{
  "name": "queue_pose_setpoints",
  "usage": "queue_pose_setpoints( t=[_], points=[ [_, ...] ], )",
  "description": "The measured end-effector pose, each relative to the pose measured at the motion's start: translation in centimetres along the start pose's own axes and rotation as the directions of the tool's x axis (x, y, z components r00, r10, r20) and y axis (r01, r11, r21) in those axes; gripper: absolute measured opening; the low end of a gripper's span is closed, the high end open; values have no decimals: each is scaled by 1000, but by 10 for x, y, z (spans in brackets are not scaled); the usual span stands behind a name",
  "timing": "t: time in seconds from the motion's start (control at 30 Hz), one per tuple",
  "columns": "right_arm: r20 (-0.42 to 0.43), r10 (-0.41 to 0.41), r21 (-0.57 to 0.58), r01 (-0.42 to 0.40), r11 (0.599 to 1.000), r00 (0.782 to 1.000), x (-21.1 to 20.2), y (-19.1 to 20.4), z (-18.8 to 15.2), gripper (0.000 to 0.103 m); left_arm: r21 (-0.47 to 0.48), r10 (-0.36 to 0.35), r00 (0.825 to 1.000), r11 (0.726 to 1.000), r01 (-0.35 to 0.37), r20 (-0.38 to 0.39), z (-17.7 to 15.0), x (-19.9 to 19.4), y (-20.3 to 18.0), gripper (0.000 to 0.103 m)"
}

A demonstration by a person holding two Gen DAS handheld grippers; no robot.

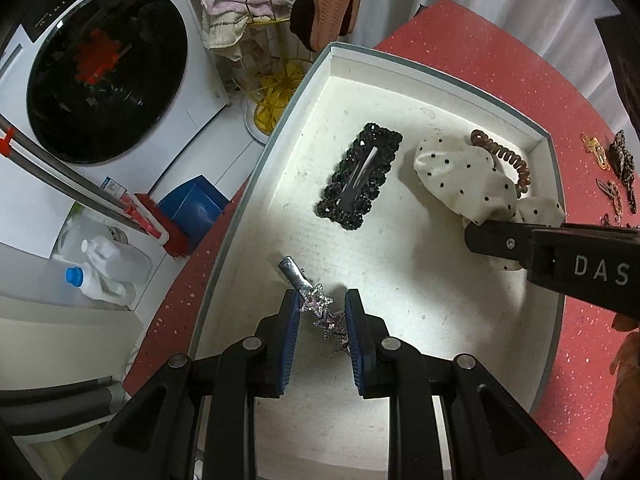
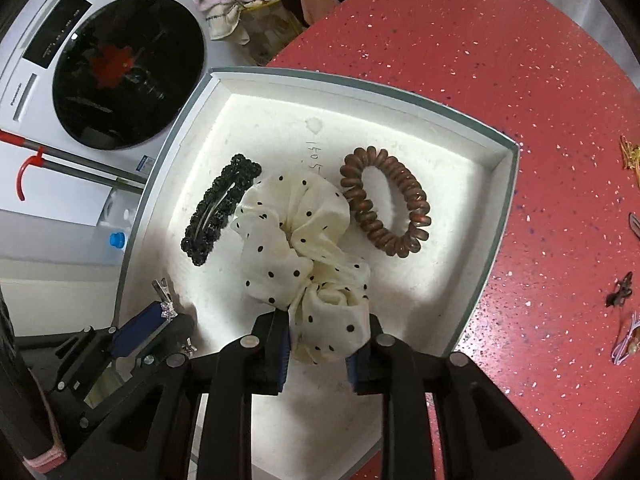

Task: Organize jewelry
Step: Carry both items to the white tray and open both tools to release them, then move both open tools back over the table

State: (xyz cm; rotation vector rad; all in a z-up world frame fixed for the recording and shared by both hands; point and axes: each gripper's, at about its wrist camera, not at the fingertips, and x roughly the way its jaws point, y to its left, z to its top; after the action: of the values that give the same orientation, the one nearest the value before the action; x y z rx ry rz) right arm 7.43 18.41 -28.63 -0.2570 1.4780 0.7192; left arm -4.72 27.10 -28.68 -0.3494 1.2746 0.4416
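Note:
A white box (image 1: 256,172) (image 2: 500,216) sits on a red table. In it lie a black beaded clip (image 1: 360,176) (image 2: 220,208) and a brown spiral hair tie (image 1: 508,160) (image 2: 384,200). My left gripper (image 1: 322,308) holds a silver star hair clip (image 1: 316,300) between its blue pads, low over the box's near left part; it shows in the right wrist view (image 2: 160,308). My right gripper (image 2: 328,336) is shut on a cream polka-dot scrunchie (image 2: 304,248) (image 1: 464,172) that rests in the box's middle; it also shows in the left wrist view (image 1: 480,236).
More hair clips and ties (image 1: 616,172) (image 2: 624,320) lie on the red table (image 2: 480,60) right of the box. A washing machine (image 1: 104,72), a broom (image 1: 160,220), bottles (image 1: 104,268) and a yellow rack (image 1: 276,80) stand beyond the table's left edge.

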Motion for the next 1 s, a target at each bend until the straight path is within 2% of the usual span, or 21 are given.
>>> queue_pose_setpoints(
  t=[0.23, 0.27, 0.3, 0.33, 0.4, 0.67, 1.0],
  points=[
    [-8, 23, 5, -23, 1000, 1000, -1, 1, 1, 40, -7, 12, 1000, 1000, -13, -20, 1, 2, 2, 27],
    [-7, 26, 6, -26, 1000, 1000, -3, -1, 0, 41, -7, 16, 1000, 1000, -17, -22, 2, 2, 2, 33],
    [-7, 28, 7, -28, 1000, 1000, -4, -1, 0, 43, -10, 19, 1000, 1000, -19, -23, 1, 2, 2, 61],
    [-7, 30, 9, -30, 1000, 1000, -4, -1, 0, 45, -16, 22, 1000, 1000, -22, -14, 1, 0, 3, 83],
    [-3, 37, 11, -37, 999, 999, -6, -1, 0, 48, -36, 12, 999, 999, -11, 33, -1, -9, 6, 83],
    [27, 73, 41, -74, 996, 997, -22, -5, -1, 50, -26, 32, 999, 999, -32, 3, -2, -12, 6, 83],
    [85, 115, 79, -122, 989, 990, -58, -17, -13, 62, 29, 65, 998, 997, -65, 14, -4, -23, -3, 83]
  ],
)
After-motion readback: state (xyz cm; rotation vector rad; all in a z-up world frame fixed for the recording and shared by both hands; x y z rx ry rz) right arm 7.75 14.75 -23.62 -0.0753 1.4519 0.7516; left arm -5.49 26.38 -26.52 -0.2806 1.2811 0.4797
